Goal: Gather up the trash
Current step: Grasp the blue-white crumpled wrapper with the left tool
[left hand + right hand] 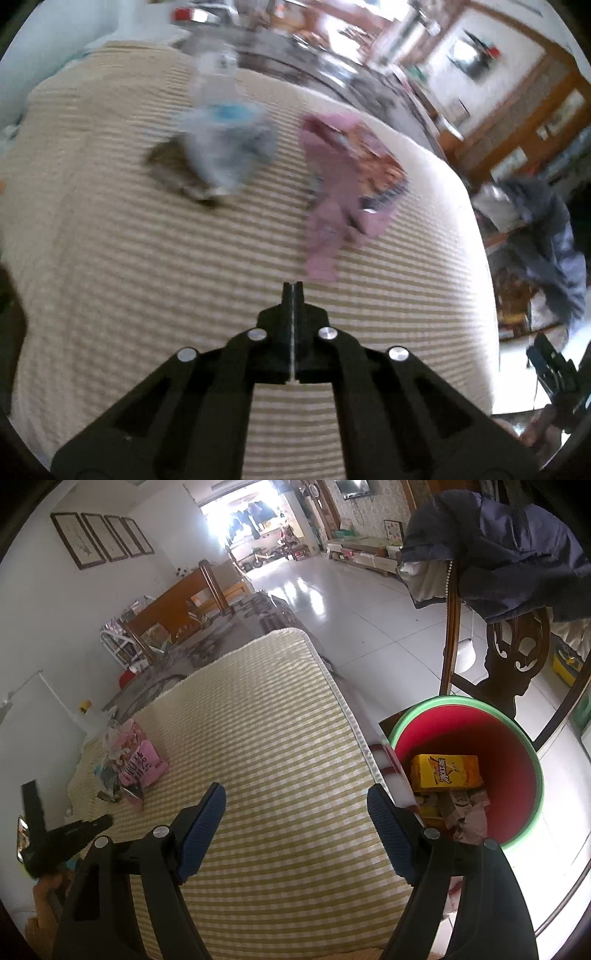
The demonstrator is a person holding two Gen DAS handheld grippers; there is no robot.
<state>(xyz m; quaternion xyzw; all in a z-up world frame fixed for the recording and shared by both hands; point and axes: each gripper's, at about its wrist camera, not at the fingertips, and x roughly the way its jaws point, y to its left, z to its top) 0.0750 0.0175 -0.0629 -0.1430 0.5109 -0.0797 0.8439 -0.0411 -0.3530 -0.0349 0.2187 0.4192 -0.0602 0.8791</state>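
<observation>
Now L tool (292, 286) shut, angled down.

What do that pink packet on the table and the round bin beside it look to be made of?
Pink packet: probably thin printed plastic film, glossy and crumpled. Bin: apparently smooth moulded plastic, red inside with a green rim and a soft sheen.

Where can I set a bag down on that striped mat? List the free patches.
Bare: the striped mat from the right gripper to its far edge, alongside the bin. Crowded: the left end, where the pink wrapper and crumpled plastic lie.
</observation>
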